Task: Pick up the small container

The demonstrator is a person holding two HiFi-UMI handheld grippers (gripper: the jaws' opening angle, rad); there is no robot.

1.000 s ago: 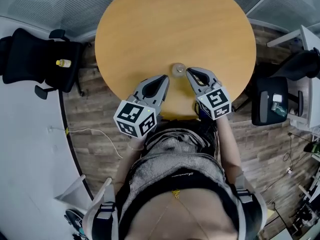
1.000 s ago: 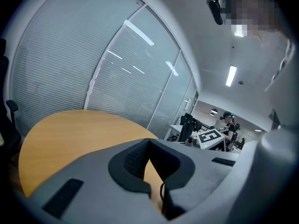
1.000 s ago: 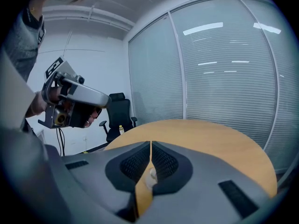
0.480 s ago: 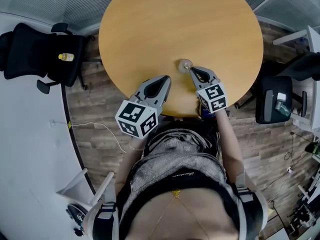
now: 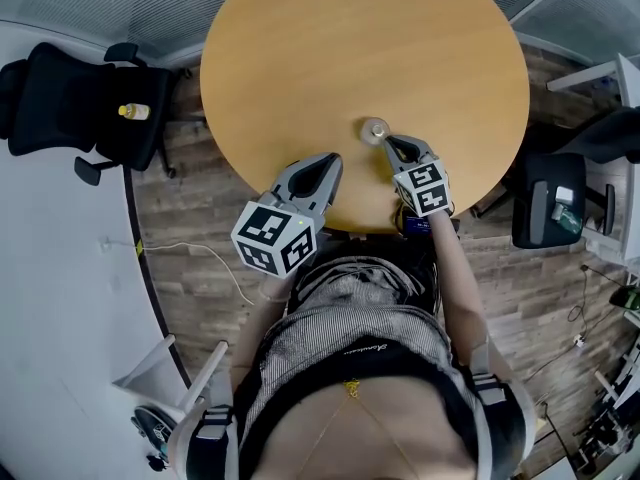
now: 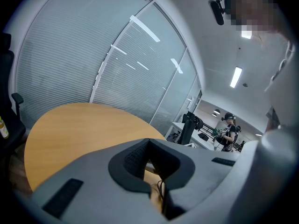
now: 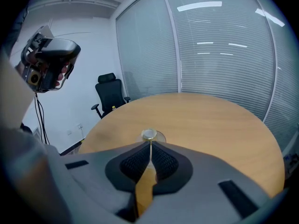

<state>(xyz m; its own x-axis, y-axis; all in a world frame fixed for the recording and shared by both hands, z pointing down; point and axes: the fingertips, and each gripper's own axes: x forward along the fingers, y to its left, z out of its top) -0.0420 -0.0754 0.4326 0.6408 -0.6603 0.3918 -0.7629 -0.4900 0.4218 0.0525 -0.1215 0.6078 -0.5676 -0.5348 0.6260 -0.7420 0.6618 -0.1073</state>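
The small container (image 5: 375,128) is a clear round pot with a pale lid, standing on the round wooden table (image 5: 330,48) toward its near right. My right gripper (image 5: 388,140) is shut and empty, its tips just short of the pot on the near side. In the right gripper view the container (image 7: 149,135) stands right beyond the closed tips of the right gripper (image 7: 150,144). My left gripper (image 5: 331,157) hovers over the table's near edge, shut on nothing. The left gripper (image 6: 149,141) faces bare tabletop; the pot is out of its view.
A black office chair (image 5: 70,108) with a small yellow bottle (image 5: 133,111) on its seat stands left of the table. Another dark chair (image 5: 545,203) is at the right. A white cable (image 5: 190,263) lies on the wood floor. A person (image 6: 229,130) stands far off.
My right gripper has sunk toward the table and come closer to the container, still shut. The left gripper has stayed where it was.
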